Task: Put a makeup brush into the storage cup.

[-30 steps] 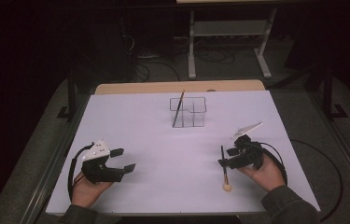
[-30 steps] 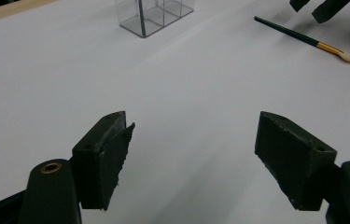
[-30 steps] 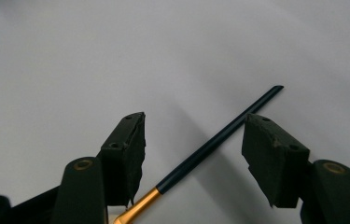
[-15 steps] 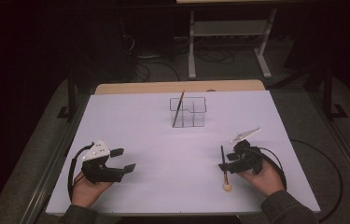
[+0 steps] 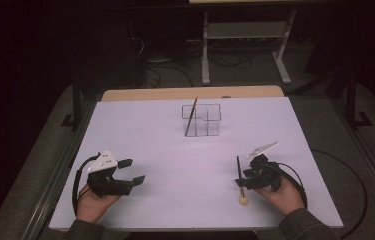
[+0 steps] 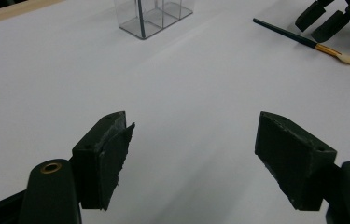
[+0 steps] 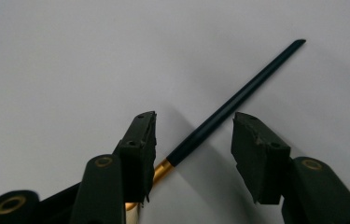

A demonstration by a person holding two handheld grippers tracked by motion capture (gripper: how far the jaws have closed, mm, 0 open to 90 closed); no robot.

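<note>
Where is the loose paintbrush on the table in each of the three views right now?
High view: paintbrush lies lower right, beside the right gripper.
Left gripper view: top right, on the white table.
Right gripper view: centre, slanting between open jaws.
Shared landmark: its gold band.

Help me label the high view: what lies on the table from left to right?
Left gripper → clear box → brush → right gripper
</note>
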